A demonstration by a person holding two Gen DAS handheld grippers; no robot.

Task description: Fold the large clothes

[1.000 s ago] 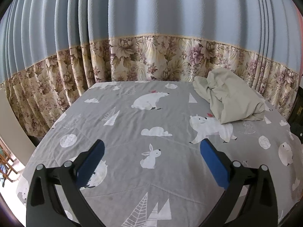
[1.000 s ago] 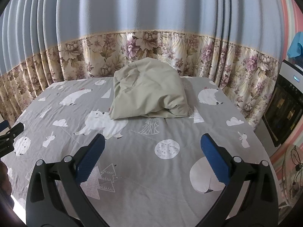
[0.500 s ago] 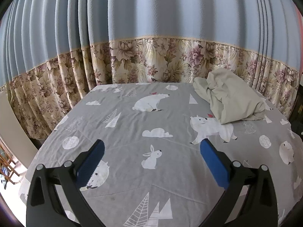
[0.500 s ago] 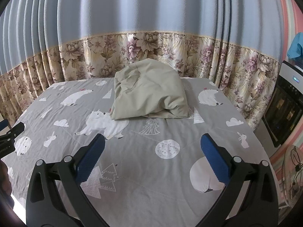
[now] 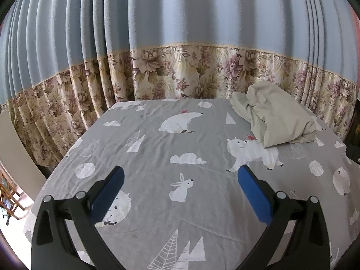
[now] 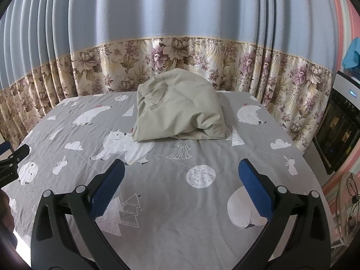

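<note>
Since the earlier frames almost nothing moves: in both wrist views the bed sits only a little differently in the picture, and the garment keeps the same shape and place. The left tongs (image 5: 180, 177) are held wide apart above the near part of the bed (image 5: 157, 148), and nothing is between the blue pads. The right tongs (image 6: 181, 172) are also wide apart and hold nothing. The beige garment (image 6: 177, 108) lies as a loose, rumpled heap at the far side of the bed, straight ahead of the right tongs and well apart from them; for the left tongs it is ahead and to the right (image 5: 274, 119), just in front of the flowered curtain (image 5: 180, 76). I judge that both tongs are kept apart and pointed forward because a large cloth needs two free grips, one on each side. The heap is bunched and not flat, so it does not look like a finished fold, but its edges and corners are hidden in the creases.
</note>
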